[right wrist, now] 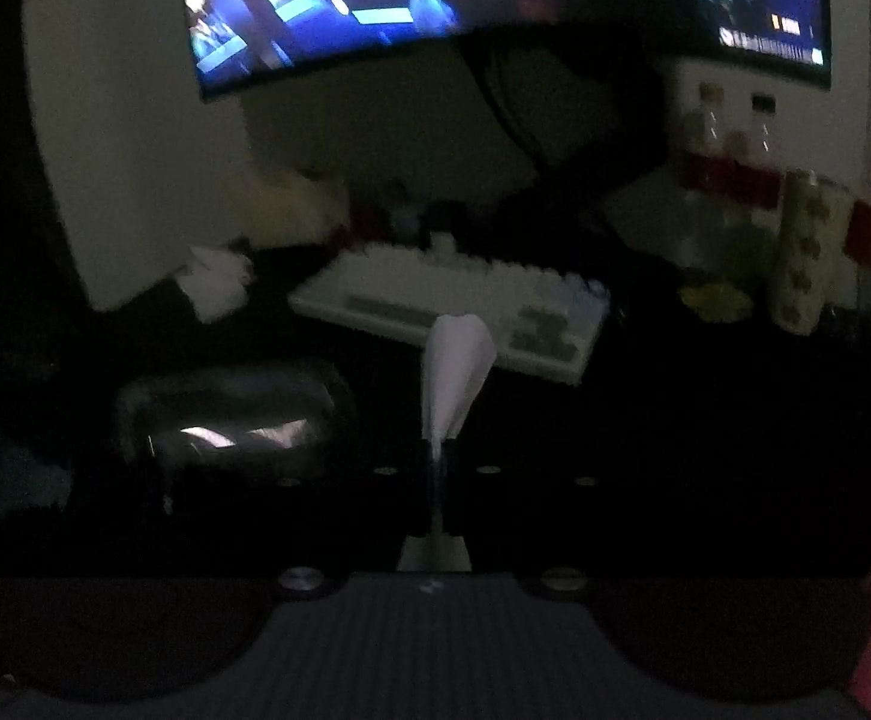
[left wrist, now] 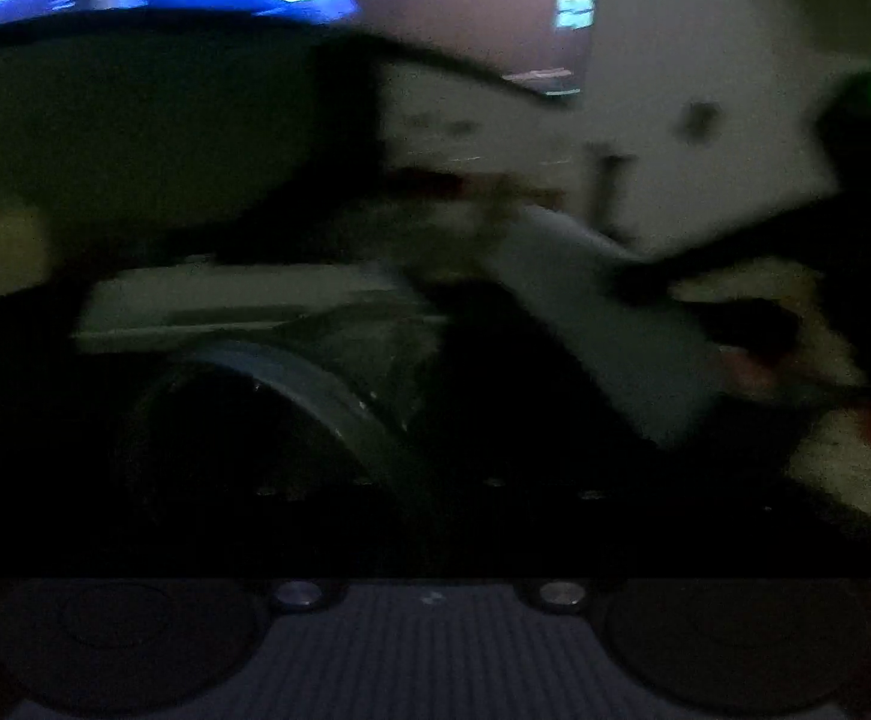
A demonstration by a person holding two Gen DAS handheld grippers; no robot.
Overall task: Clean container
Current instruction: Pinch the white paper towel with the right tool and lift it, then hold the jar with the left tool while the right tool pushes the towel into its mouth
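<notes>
On a dim desk before a lit blue monitor (right wrist: 327, 6): clear plastic container (right wrist: 231, 420), lying low left of the right gripper (right wrist: 438, 450), near a white keyboard (right wrist: 465, 306). Right gripper: fingers pinched together on a folded white tissue (right wrist: 456, 372). Left gripper (left wrist: 435, 480): fingers lost in dark blur; state cannot be told. Advice: steady the container first, then wipe inside with light strokes, keeping the tissue firmly pinched.

The room is dim. A wide curved monitor (right wrist: 495, 6) glows blue across the top of the frame, mounted before a pale wall (right wrist: 123, 138). Below it, a white keyboard (right wrist: 453, 300) lies on the dark desk (right wrist: 705, 396).
</notes>
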